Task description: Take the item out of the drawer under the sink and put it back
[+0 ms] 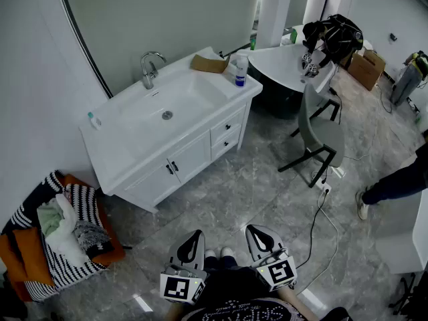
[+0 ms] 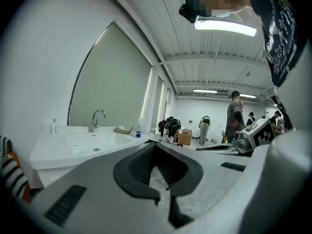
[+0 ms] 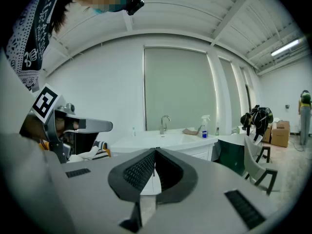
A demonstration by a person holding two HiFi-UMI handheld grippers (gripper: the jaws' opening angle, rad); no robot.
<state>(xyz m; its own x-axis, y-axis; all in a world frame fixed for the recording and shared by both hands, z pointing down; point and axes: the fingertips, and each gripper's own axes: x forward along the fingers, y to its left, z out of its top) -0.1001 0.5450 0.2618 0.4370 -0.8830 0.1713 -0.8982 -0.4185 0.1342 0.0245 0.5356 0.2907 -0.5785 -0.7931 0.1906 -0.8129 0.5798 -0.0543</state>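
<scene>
Both claws sit low by the person's body, well apart from the sink (image 1: 144,109). The left claw (image 1: 194,235) is pinched together, its tips meeting with nothing between them. The right claw (image 1: 258,231) is likewise closed and empty. Under the sink, the two drawers (image 1: 227,134) beside the doors (image 1: 175,166) are shut, so the item cannot be seen. A bottle (image 1: 241,71) stands on the sink's corner.

The head view looks steeply down from well back, with the sink (image 1: 157,109) at upper left. Both gripper views face that sink level, from low and well apart.
</scene>
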